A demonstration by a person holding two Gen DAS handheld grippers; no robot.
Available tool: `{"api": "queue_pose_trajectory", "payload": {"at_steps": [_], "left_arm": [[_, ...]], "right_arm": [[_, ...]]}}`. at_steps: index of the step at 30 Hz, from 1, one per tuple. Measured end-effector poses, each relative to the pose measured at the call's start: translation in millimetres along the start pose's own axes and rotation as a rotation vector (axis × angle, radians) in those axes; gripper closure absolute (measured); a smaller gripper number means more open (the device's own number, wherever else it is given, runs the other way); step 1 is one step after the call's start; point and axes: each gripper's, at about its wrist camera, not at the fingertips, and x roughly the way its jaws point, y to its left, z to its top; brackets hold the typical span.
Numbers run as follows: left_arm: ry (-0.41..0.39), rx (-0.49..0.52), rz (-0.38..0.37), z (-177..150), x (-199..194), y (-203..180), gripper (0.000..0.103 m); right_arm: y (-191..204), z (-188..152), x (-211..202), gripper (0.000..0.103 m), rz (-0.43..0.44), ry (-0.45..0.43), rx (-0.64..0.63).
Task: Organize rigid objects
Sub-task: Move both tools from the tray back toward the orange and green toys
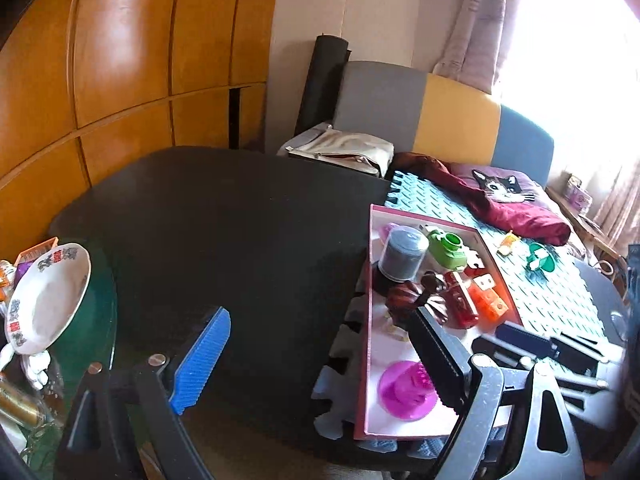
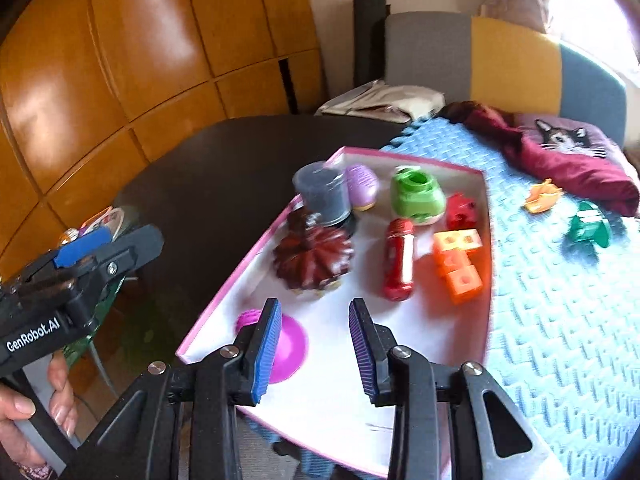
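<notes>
While the right claw (image 2: 312, 344) hangs low centre of its frame with jaws spread and nothing between them, it sits over the near end of the pink-rimmed tray (image 2: 224, 296) — a purple disc toy (image 2: 290, 346) just behind its left finger. Mid-frame in the tray: dark jar (image 2: 322, 196), brown pumpkin (image 2: 314, 258), red bottle (image 2: 398, 258), orange blocks (image 2: 458, 264), green pot (image 2: 416, 192). Right of the tray on the blue foam mat (image 2: 560, 320) lie an orange toy (image 2: 542, 196) and a green toy (image 2: 588, 228). Left claw (image 1: 320, 360) — wide open, empty, over the dark desk (image 1: 240, 220).
</notes>
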Motion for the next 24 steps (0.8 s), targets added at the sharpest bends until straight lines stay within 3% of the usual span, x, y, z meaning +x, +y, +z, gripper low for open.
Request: {"api": "queue_pose_trajectory", "payload": {"at_steps": [12,24], "left_arm": [[0.058,0.068,-0.102,-1,6,-46,0.012],[0.101,0.171,-0.215,6,11,-115,0.005]], "right_arm": [[-51,5,-23,0.068,-0.149,-0.036,0.05],[-121,-21,-32,0.068,-0.249,-0.033,0.159]]}}
